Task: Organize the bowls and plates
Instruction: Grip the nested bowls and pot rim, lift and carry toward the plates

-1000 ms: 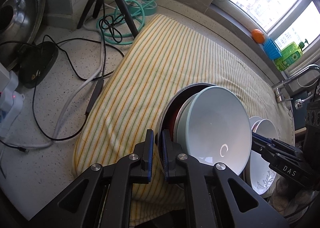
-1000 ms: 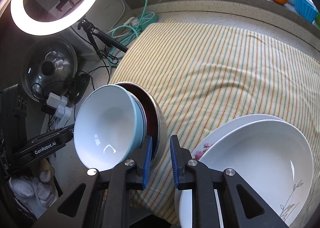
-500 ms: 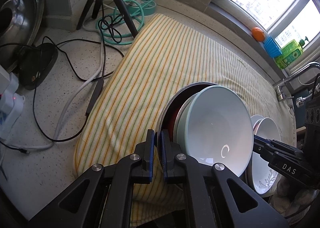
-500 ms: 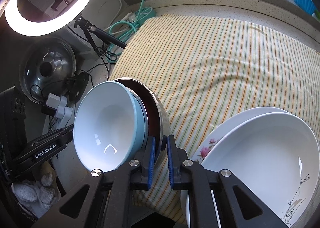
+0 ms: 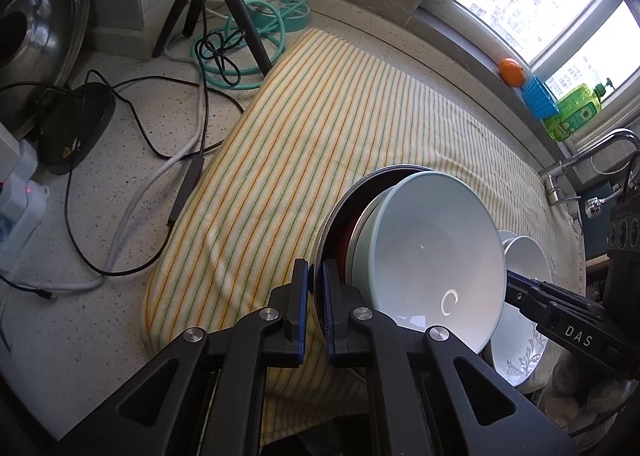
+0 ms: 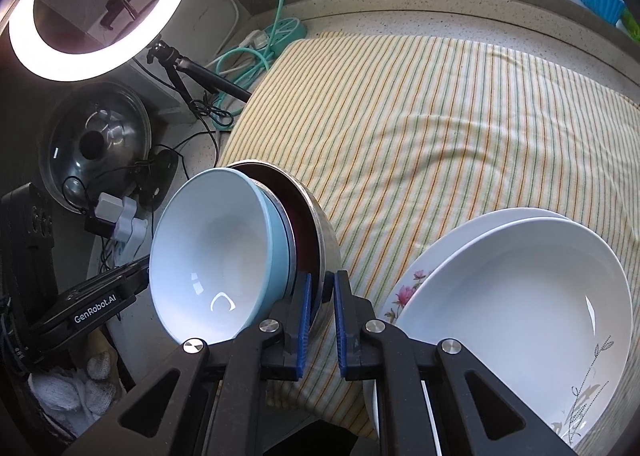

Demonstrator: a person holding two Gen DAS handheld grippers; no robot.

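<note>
A tilted nest of bowls hangs over the striped cloth [image 5: 320, 128]: a steel bowl [image 5: 338, 212] with a dark red inside, and pale blue bowls [image 5: 436, 248] in it. My left gripper [image 5: 314, 268] is shut on the steel rim at its lower left. The right gripper's fingers [image 5: 532, 292] reach in behind the stack's far side. In the right wrist view my right gripper [image 6: 322, 280] is shut on the steel bowl [image 6: 324, 232], beside the pale blue bowl [image 6: 212, 244]. The left gripper's fingers [image 6: 132, 280] come in from the left.
Two stacked white plates [image 6: 512, 296] lie at the cloth's near right corner, the lower one with a flower print [image 6: 404, 292]. Cables [image 5: 132, 192], a tripod [image 5: 240, 16], a ring light [image 6: 24, 36] and a pot lid [image 6: 96, 144] crowd the left. A tap [image 5: 592, 148] stands right.
The right gripper's jaws have narrowed onto the steel bowl's rim. The left gripper kept its hold and the stack barely shifted.
</note>
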